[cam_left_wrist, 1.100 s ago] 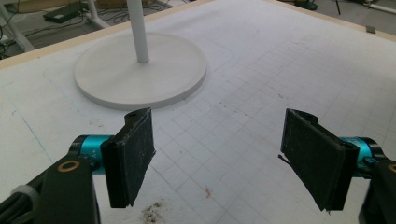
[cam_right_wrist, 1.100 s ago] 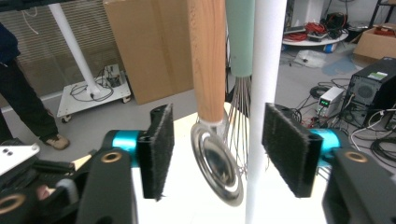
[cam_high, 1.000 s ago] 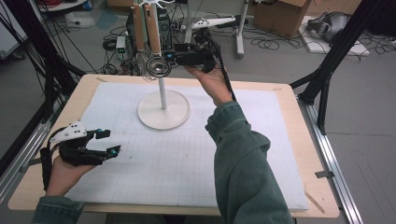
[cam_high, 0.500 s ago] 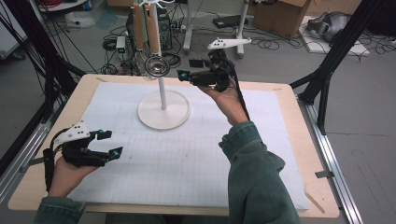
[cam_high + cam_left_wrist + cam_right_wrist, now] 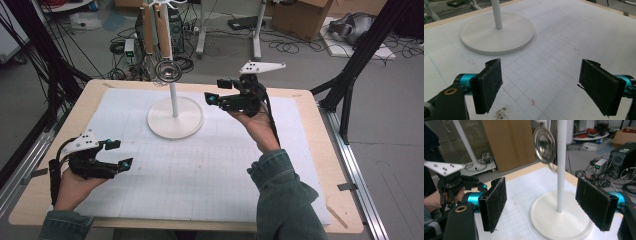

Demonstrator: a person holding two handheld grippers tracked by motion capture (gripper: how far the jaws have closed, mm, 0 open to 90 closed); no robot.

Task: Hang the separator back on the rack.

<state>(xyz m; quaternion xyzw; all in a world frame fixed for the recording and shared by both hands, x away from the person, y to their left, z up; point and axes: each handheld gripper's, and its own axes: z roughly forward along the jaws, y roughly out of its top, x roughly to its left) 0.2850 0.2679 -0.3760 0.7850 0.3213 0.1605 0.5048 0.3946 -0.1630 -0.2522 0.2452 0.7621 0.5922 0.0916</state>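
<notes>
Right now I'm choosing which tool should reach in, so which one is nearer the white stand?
Right. The right tool hangs open just beside the white stand, level with its pole. The left tool sits open, low at the table's near left corner, well short of the base.

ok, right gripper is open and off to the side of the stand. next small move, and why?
Probably ease the right gripper toward the hanging utensils on the white stand. Its jaws stand open and empty, aimed at the pole with the metal bowl up high, while the left gripper rests open near the table's front edge.
</notes>
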